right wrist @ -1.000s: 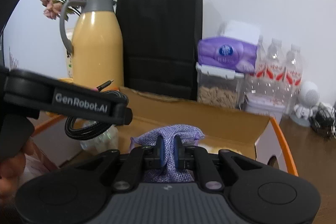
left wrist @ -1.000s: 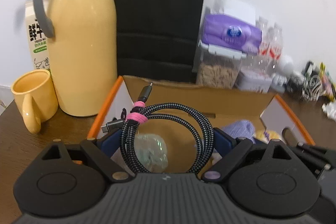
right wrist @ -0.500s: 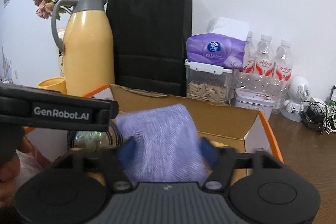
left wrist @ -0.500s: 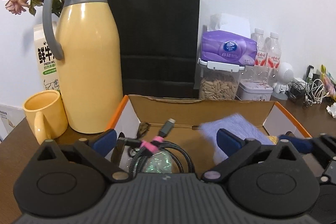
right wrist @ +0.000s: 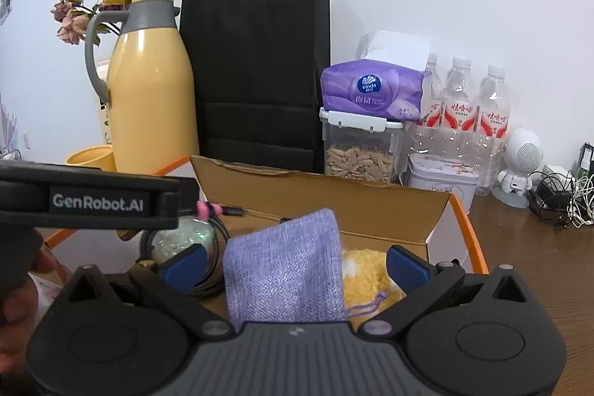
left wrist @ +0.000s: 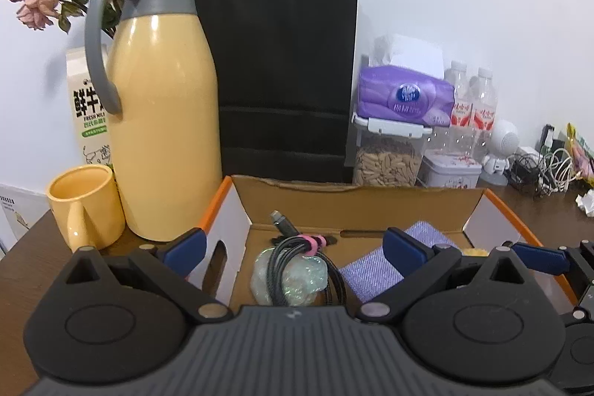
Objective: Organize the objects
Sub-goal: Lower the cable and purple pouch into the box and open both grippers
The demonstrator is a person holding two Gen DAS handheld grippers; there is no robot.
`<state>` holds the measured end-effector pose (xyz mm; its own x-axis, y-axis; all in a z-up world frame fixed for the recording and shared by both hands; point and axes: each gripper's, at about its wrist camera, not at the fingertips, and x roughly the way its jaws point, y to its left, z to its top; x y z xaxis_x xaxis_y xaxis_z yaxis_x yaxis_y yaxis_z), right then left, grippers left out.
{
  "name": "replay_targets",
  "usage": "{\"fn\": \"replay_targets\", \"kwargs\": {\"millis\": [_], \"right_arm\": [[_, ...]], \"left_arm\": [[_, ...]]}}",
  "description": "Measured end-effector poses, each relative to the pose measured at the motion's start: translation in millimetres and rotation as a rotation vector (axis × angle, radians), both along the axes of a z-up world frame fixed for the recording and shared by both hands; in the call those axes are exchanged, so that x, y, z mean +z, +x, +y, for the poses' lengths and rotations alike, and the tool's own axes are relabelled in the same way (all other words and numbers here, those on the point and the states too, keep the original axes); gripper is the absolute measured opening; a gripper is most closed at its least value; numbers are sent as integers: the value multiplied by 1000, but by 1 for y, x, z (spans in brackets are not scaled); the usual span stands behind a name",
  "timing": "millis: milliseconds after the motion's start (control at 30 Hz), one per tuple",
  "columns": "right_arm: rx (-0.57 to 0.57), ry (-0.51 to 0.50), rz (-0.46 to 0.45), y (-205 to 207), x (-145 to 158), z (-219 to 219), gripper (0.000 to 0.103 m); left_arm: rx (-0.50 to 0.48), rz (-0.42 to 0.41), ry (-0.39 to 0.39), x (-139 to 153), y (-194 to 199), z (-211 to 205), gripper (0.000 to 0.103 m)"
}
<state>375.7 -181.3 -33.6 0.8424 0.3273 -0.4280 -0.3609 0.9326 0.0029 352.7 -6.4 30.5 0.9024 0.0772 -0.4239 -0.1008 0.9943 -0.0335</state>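
An open cardboard box (left wrist: 356, 203) with orange edges sits in front of both grippers; it also shows in the right wrist view (right wrist: 315, 188). Inside lie a coiled black braided cable (left wrist: 297, 262) with a pink tie, resting on a clear crinkled bundle (left wrist: 300, 284), a purple cloth pouch (right wrist: 286, 270) and something yellow and fuzzy (right wrist: 365, 271). My left gripper (left wrist: 293, 244) is open above the cable, holding nothing. My right gripper (right wrist: 297, 260) is open above the pouch, which lies loose in the box. The pouch shows in the left wrist view (left wrist: 375, 270) too.
A tall yellow thermos (left wrist: 159, 136) and yellow mug (left wrist: 85, 203) stand left of the box. A black paper bag (left wrist: 282, 77) stands behind it. A seed jar (right wrist: 358, 151) with a tissue pack, water bottles (right wrist: 460, 114), a tin and tangled cables (right wrist: 560, 192) sit right.
Both grippers opened. The left let go of the cable and the right let go of the purple pouch; both now lie in the box. Both grippers pulled back and up.
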Motion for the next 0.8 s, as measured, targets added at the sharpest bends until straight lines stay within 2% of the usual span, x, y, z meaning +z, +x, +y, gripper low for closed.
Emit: {"fn": "replay_targets", "kwargs": {"millis": [467, 800], "right_arm": [[8, 12, -52, -41, 29, -21, 103], [17, -34, -52, -89, 29, -51, 103]], "left_arm": [[-2, -88, -17, 30, -63, 14, 103], [23, -66, 17, 25, -116, 35, 103]]}}
